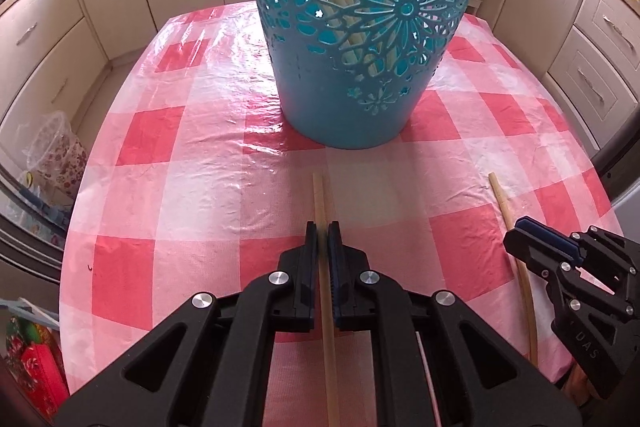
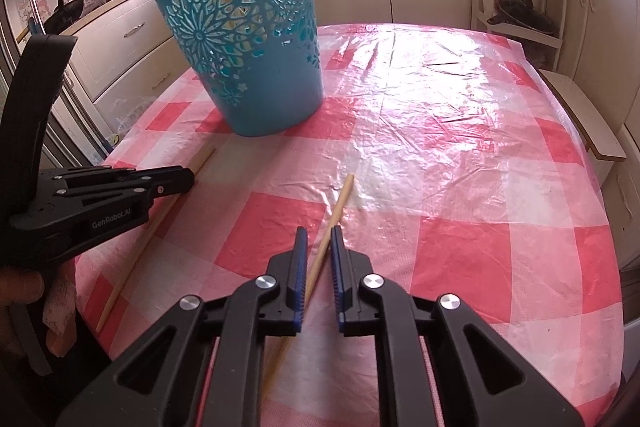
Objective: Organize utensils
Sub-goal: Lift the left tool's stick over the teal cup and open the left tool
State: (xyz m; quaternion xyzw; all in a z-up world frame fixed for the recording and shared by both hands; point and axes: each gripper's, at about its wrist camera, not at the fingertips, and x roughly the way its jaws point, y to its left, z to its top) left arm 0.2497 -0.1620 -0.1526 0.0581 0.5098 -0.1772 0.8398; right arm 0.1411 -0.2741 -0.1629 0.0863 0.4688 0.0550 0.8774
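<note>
The left gripper [image 1: 322,227] was clamped on a wooden chopstick [image 1: 325,267] pointing toward the teal cut-out basket [image 1: 360,59], which stood upright on the pink checked tablecloth [image 1: 192,147] with bare cloth between them. The right gripper [image 2: 319,233] had its jaws closed on a second chopstick [image 2: 340,203] lying aslant near the table's near edge; open cloth stretched to its right. Pale sticks showed through the basket's cut-outs, but its rim was cut off in the left wrist view. Both chopsticks' rear ends ran under the grippers, hidden.
</note>
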